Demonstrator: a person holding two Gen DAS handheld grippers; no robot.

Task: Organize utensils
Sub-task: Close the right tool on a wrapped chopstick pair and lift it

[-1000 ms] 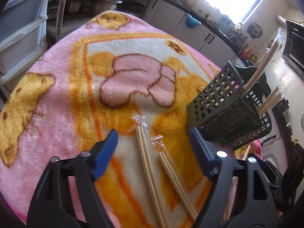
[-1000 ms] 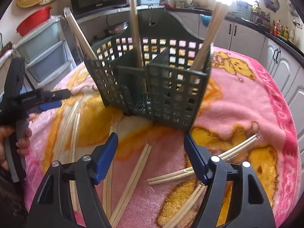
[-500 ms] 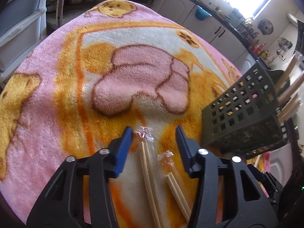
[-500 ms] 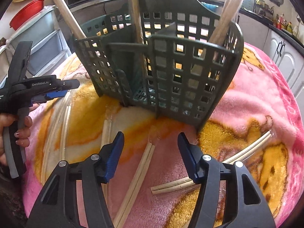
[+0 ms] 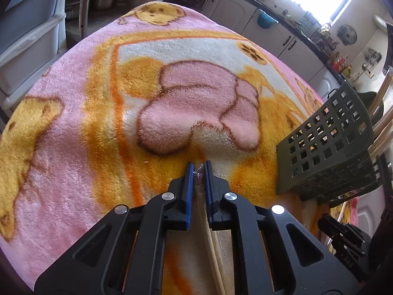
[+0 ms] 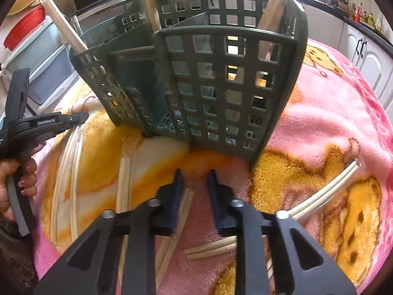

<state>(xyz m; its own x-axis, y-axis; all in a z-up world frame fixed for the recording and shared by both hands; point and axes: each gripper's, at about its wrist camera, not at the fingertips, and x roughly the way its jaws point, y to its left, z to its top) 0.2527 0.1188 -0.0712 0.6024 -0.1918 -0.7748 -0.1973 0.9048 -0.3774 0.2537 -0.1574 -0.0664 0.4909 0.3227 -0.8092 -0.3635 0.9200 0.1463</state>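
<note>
Wrapped chopsticks [image 5: 199, 175] pinched between left gripper [image 5: 198, 172] fingers [image 5: 189, 184].

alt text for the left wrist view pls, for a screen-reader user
The left gripper is clamped on the tip of a plastic-wrapped pair of chopsticks lying on a pink and orange cartoon blanket. A dark green utensil basket stands at right.

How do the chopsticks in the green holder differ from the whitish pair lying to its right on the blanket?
The chopsticks in the green holder stand up, leaning on its rim; the whitish pair lies flat on the blanket. The standing ones look tan, the lying pair paler. Both are long thin sticks.
</note>
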